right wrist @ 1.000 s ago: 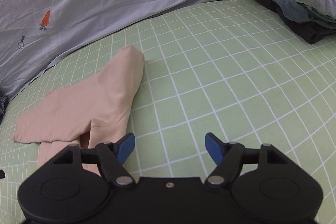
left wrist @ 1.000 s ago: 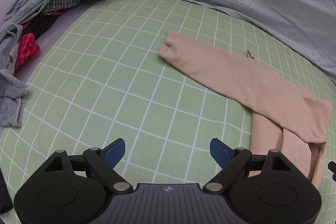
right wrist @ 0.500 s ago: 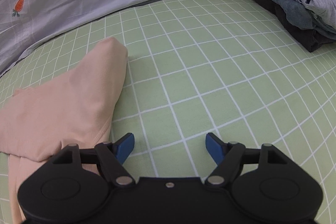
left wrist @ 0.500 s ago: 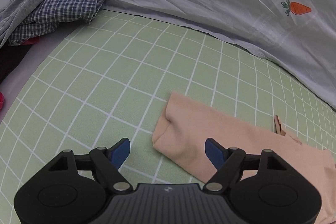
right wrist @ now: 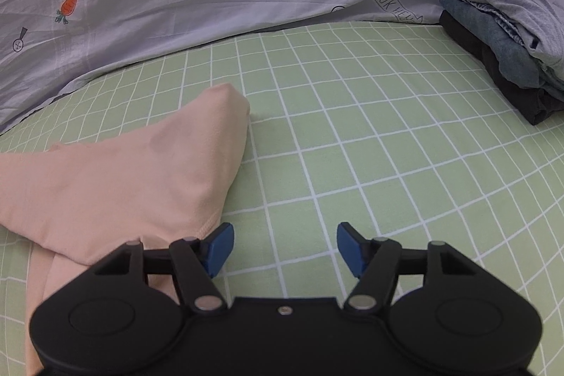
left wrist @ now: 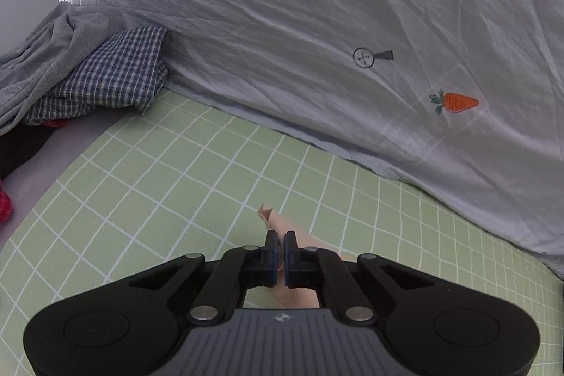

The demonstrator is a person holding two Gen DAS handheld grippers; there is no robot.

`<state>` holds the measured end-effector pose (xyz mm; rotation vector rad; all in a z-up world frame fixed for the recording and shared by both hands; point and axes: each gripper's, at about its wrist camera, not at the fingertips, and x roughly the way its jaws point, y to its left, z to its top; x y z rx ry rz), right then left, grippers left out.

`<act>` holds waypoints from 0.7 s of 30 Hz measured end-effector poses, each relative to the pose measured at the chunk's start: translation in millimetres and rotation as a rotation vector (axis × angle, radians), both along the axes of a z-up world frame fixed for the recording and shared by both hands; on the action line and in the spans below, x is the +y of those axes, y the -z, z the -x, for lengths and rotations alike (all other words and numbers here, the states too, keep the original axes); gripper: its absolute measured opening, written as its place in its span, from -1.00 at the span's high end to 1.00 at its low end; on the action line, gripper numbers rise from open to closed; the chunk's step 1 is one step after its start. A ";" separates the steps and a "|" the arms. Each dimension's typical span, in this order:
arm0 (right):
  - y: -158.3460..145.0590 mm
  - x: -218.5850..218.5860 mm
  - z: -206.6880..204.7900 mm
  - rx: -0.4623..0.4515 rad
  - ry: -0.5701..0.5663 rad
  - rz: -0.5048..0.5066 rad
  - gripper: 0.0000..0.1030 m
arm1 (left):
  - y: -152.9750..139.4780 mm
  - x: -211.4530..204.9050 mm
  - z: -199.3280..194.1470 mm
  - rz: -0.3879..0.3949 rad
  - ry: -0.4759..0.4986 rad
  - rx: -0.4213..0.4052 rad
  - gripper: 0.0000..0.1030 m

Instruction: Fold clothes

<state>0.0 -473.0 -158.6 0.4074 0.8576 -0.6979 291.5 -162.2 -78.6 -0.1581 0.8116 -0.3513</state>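
A peach garment (right wrist: pixel 134 178) lies partly folded on the green checked sheet (right wrist: pixel 352 164). In the left wrist view only a small bit of the peach garment (left wrist: pixel 273 221) shows past the fingers. My left gripper (left wrist: pixel 281 245) is shut on the garment's end, low over the sheet. My right gripper (right wrist: pixel 284 244) is open and empty, its left fingertip (right wrist: pixel 220 244) right beside the garment's lower hem, over bare sheet.
A grey quilt with carrot prints (left wrist: pixel 352 41) rises along the back. A heap of unfolded clothes with a checked shirt (left wrist: pixel 105 83) lies at the left. A stack of folded clothes (right wrist: pixel 504 41) sits at the far right.
My left gripper moved forward to the garment's end and shut on it. My right gripper moved a little closer to the garment and stays open.
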 end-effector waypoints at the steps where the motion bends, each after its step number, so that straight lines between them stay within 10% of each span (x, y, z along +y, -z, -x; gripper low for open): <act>1: -0.6 1.3 -0.3 -0.004 -0.004 -0.001 -0.28 | -20.2 1.1 6.0 0.013 0.004 -0.053 0.94; 8: -4.0 14.0 -5.1 -0.015 -0.051 0.002 -0.28 | -61.5 24.2 14.7 -0.038 -0.054 -0.192 0.93; 15: -4.6 22.2 -21.8 -0.057 -0.113 -0.028 -0.27 | 5.7 52.1 10.5 -0.077 -0.141 0.016 0.93; 21: 2.7 2.3 -61.6 -0.124 -0.172 -0.105 0.44 | 40.5 75.9 17.9 -0.082 -0.204 0.094 0.93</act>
